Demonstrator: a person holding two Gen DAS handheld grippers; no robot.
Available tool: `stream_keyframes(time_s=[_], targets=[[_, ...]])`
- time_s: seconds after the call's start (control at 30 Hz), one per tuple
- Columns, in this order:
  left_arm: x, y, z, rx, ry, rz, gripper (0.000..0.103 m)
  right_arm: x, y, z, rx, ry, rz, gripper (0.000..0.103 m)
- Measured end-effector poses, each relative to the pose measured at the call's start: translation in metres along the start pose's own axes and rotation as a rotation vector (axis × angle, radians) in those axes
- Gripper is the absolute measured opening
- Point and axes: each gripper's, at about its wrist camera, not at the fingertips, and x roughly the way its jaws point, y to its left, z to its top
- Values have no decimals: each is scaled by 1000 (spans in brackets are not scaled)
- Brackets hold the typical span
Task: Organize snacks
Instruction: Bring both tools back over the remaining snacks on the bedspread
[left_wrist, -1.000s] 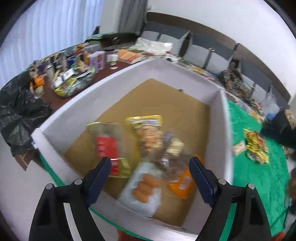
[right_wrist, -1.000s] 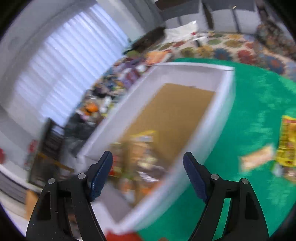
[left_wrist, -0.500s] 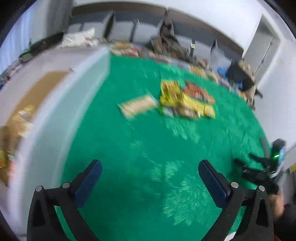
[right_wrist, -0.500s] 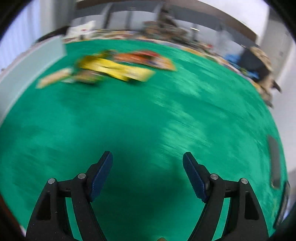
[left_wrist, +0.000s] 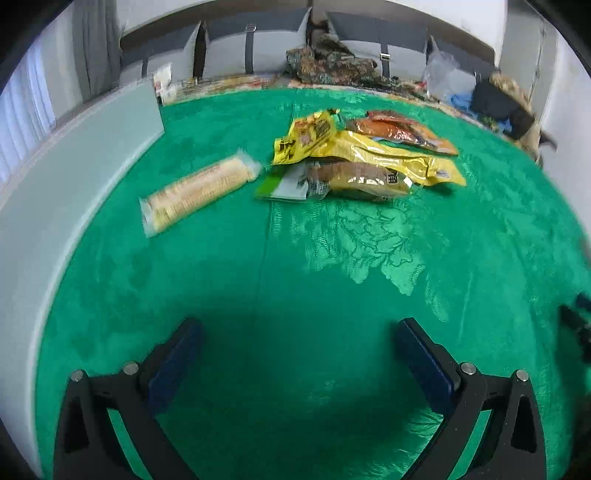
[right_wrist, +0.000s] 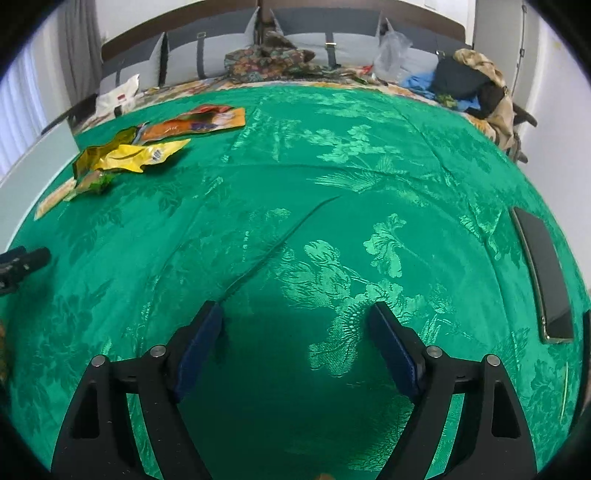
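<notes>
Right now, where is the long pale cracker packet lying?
In the left wrist view the cracker packet lies alone on the green cloth, between the white box wall on the left and the pile of snack bags on the right.

Even, bright daylight enters through the window blinds (left_wrist: 22, 110) at far left. The green cloth (right_wrist: 332, 184) shows sheen on its woven pattern, with dark shadow nearest the cameras. Fisheye bending and black vignetting mark all edges; margins slightly smeared.
</notes>
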Motion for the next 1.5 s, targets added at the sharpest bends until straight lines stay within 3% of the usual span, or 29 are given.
stream_keyframes(time_s=[1.5], targets=[[1, -2, -4, -4, 3, -5, 103, 1, 1, 0, 5, 0, 5, 87]])
